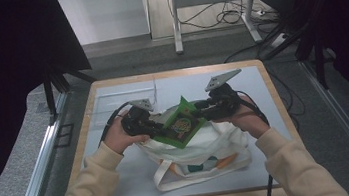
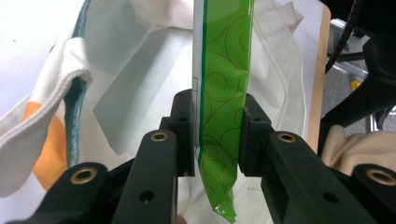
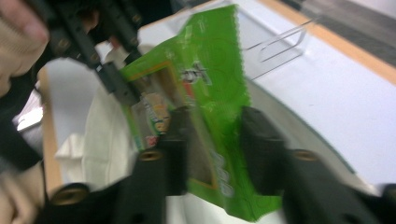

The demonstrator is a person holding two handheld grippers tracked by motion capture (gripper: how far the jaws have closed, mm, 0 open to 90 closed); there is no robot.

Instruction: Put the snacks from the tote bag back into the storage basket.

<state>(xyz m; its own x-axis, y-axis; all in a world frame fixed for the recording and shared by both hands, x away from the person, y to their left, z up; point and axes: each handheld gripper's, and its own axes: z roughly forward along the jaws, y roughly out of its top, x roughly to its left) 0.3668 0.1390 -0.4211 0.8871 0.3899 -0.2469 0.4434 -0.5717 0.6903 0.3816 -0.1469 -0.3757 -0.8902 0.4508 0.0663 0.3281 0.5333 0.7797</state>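
Hand-held grippers L [image 1: 158,128] & R [image 1: 198,106], clamped on green packet [image 1: 182,125] edges above bag [image 1: 204,152].

A thin wire stand [image 1: 154,91] stands on the white table [image 1: 275,116]; cables [image 1: 223,16] lie on the floor beyond

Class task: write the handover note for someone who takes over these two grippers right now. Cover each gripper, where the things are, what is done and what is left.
Left gripper: shut on the green snack packet, jaws on its left edge.
Right gripper: jaws on either side of the packet's upper right edge, apparently closed on it; its own view is blurred.
Packet: held tilted, in the air over the mouth of the white tote bag, which lies on the table with its handles toward the person.
Done: packet picked up and brought over the bag.
Left, likely: lower the packet into the bag's opening, then release both grippers.
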